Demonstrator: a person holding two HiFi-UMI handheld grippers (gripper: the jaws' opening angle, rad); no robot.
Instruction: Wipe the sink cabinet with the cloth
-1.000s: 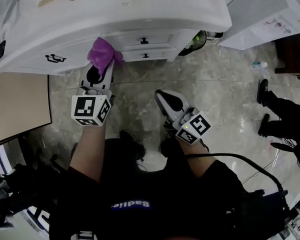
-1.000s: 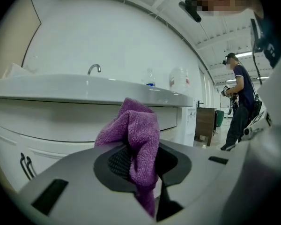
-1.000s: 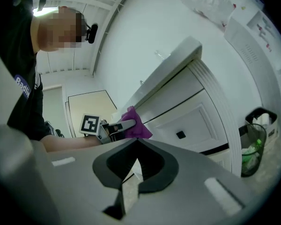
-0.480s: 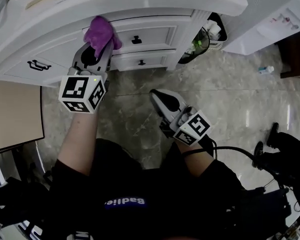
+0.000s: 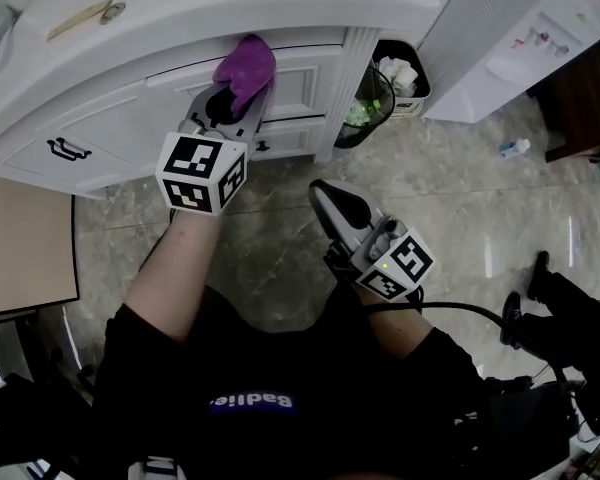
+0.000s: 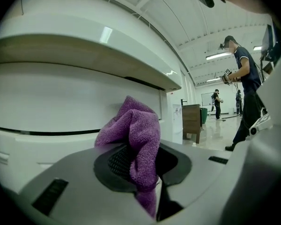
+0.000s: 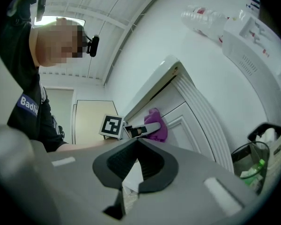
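Wiping looks to be the step in hand. From the head view, the left gripper [image 5: 238, 96] reaches forward and presses a crumpled purple microfibre cloth [image 5: 248, 65] against the upper front of the white curved sink cabinet [image 5: 120, 128], just under the countertop lip and near the cabinet's right end. A black drawer handle [image 5: 67, 149] sits well to the left of the cloth. The right gripper [image 5: 326, 194] hangs lower, over the grey marbled floor [image 5: 270, 258], well apart from the cabinet. A wire waste bin with a black liner [image 5: 378, 93] stands just beside the cabinet's right corner.

In the left gripper view, the jaws are clamped on the cloth: one fold is pinched between the dark pads, and the rest bunches out ahead toward the white panel. Whether it touches the panel there I cannot tell (the head view suggests contact).

In the right gripper view, the jaws are closed tip to tip with nothing between them. Beyond them, the cloth lies on a framed cabinet door.

Much of the front seems unwiped, so I judge the task partly done. The next move calls for a firm sideways or downward sweep, keeping the cloth flat on the panel and clear of the bin.
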